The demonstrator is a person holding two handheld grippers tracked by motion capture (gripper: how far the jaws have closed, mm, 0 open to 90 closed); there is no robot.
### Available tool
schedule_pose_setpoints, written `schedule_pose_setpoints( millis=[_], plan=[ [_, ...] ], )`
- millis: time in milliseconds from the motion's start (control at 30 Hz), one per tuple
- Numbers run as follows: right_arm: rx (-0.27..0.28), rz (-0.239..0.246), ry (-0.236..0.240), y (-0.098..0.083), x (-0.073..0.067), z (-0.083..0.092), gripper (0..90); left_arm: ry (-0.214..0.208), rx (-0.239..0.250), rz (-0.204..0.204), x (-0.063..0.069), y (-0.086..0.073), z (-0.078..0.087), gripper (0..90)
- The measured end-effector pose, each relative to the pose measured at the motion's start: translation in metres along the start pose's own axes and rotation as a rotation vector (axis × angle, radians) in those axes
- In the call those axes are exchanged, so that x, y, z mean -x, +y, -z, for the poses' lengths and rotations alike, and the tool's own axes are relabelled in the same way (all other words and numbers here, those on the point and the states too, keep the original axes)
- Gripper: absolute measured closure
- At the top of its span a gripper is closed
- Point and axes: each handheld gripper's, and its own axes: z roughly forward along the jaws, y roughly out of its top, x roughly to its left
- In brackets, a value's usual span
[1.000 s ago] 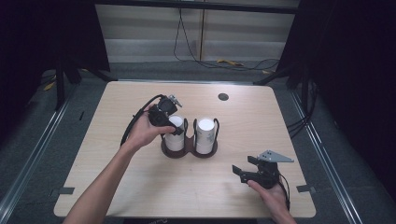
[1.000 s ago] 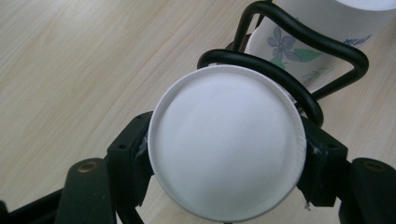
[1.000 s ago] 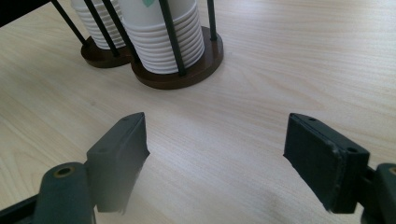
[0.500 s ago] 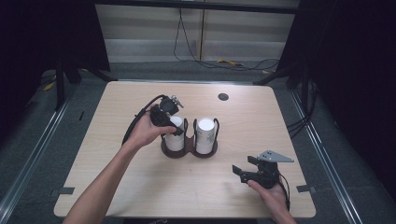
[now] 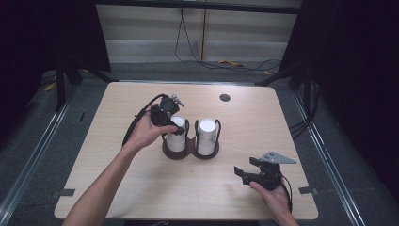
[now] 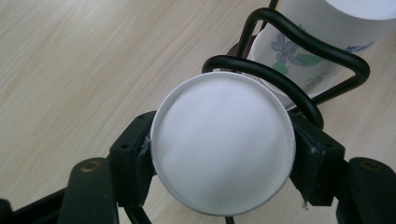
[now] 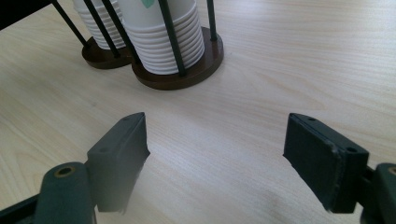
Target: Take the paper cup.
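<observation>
Resting near the front right of the table (image 5: 117,188), my right gripper (image 5: 256,172) sits in my right hand (image 5: 275,200) with its jaws spread wide and nothing between them; bare wood shows in the gap in the right gripper view. Farther in, at the middle of the table, stands a dark cup holder (image 5: 190,151) of two round bases joined side by side, with black wire uprights. Each side carries a stack of white paper cups, bottoms up: the right stack (image 5: 207,136) bears a printed flower, seen close in the left gripper view. My left hand (image 5: 146,134) brings my left gripper (image 5: 171,126) onto the left stack (image 5: 176,136), jaws clamped on either side of the top cup (image 6: 223,148), whose round white bottom faces the camera. Farthest, near the back edge, a small dark round disc (image 5: 225,98) is set into the tabletop.
</observation>
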Motion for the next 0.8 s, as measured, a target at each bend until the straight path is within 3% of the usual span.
schedule_pose_setpoints(
  millis=[700,800],
  plan=[
    [-0.003,-0.005,0.003,0.0,0.0,-0.002,21.5,-0.007,0.028,0.002,-0.002,-0.001,0.011,35.1],
    [-0.007,-0.002,0.007,0.0,0.0,-0.002,21.5,-0.005,0.017,-0.016,-0.001,0.001,0.01,34.7]
  ],
)
